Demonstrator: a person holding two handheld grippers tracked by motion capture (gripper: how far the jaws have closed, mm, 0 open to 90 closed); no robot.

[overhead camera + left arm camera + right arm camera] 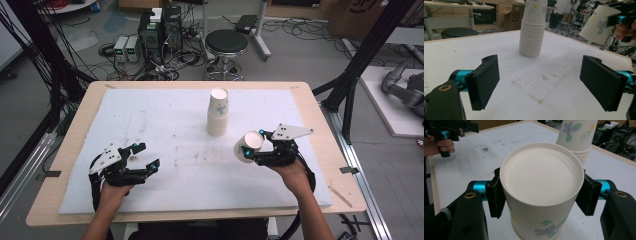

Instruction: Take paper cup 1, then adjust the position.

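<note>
A stack of flowered paper cups (218, 117) stands upright at the middle back of the white mat (165, 115); it rises ahead of the open jaws in the left gripper view (532, 35). My right gripper (252, 143) is shut on a single flowered paper cup (246, 146), tilted and held above the mat to the right of the stack. In the right gripper view both pads press the cup's sides (541, 177) and its flat round end faces the camera. My left gripper (149, 155) stands open over the mat's front left, with nothing between its jaws (540, 82).
The mat lies on a wooden table (320, 125). Behind the table a black stool (226, 42), computer boxes (160, 30) and loose cables sit on the floor. Black frame posts (350, 95) stand by the table's right side.
</note>
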